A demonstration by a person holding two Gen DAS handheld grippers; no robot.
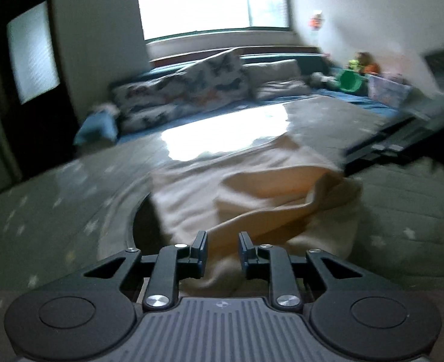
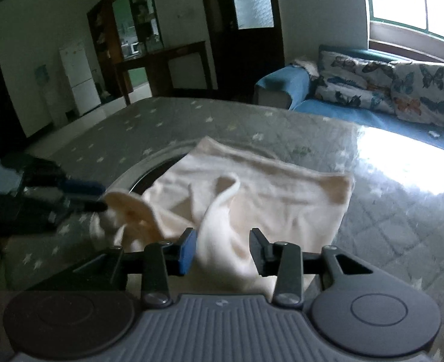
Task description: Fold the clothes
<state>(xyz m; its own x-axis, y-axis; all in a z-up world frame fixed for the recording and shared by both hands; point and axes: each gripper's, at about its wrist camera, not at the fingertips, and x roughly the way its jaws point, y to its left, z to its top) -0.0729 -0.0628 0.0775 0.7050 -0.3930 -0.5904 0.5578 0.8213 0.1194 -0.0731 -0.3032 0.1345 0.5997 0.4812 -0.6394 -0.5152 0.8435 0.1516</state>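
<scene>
A cream garment [image 1: 252, 187] lies crumpled on a table under a grey star-patterned cover [image 1: 56, 199]. In the left wrist view my left gripper [image 1: 222, 249] hovers over the garment's near edge, with a clear gap between its jaws and the cloth below them. Seen from the right wrist view, the left gripper [image 2: 99, 196] sits at the garment's [image 2: 267, 187] left corner, and a curled flap lies just beyond its tips. My right gripper [image 2: 223, 250] stands open. A raised ridge of cloth runs between its fingers, and neither pad presses on it.
A blue sofa [image 2: 327, 102] with butterfly cushions [image 2: 387, 87] stands behind the table, under a bright window. Toys and a green bucket [image 1: 350, 80] crowd its far end. A dark door [image 2: 246, 15] and a white fridge [image 2: 80, 75] lie further back. Window glare covers part of the table cover [image 2: 402, 157].
</scene>
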